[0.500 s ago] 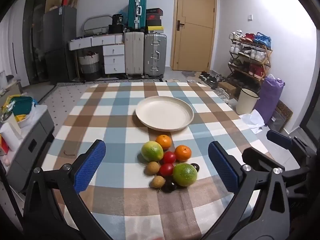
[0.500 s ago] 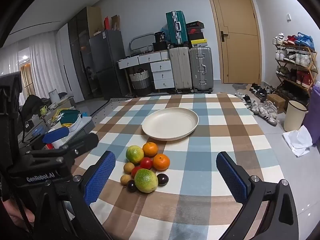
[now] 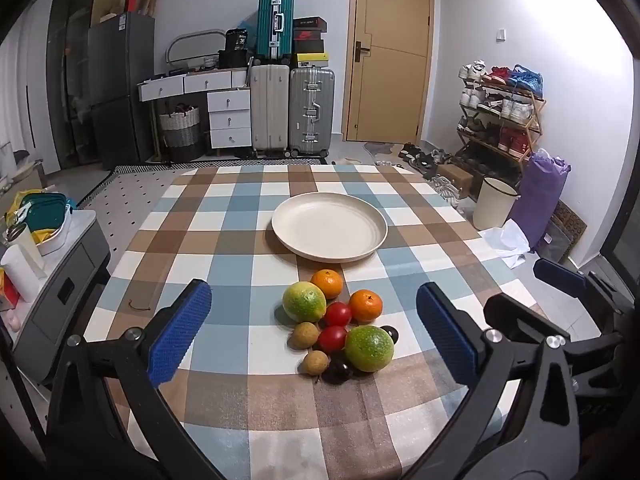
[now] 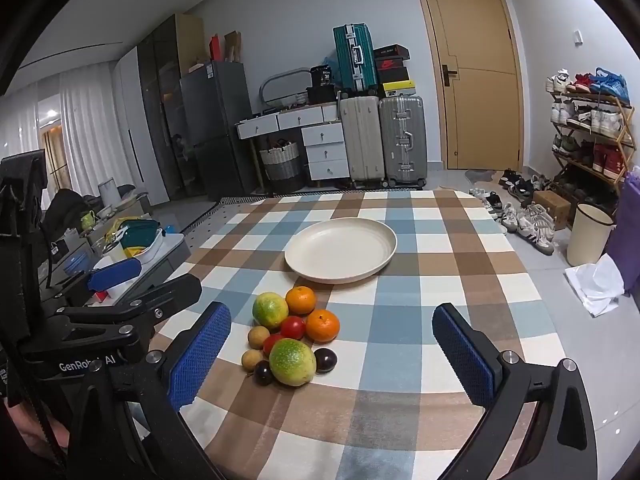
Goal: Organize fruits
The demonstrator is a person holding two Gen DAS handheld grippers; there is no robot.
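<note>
A cluster of fruit lies on the checked tablecloth: two green-yellow fruits point(image 3: 368, 348) point(image 3: 304, 302), two oranges point(image 3: 365, 305) point(image 3: 327, 283), two red tomatoes point(image 3: 332, 339), two small brown fruits point(image 3: 304, 335) and dark plums point(image 3: 337, 371). An empty cream plate point(image 3: 329, 227) sits just beyond them. My left gripper point(image 3: 314, 338) is open, hovering short of the cluster. My right gripper point(image 4: 330, 356) is open and empty, to the right of the left one; the fruit point(image 4: 292, 362) and plate point(image 4: 340, 249) show between its fingers.
The table point(image 3: 224, 240) has a blue, brown and white checked cloth. A grey side cabinet point(image 3: 52, 272) with containers stands left of it. Suitcases point(image 3: 292, 108), drawers, a door, a shoe rack point(image 3: 500, 120) and a bin point(image 3: 494, 208) stand beyond.
Both views have shifted only slightly; the left gripper has edged a little toward the fruit. Nothing on the table has moved.
</note>
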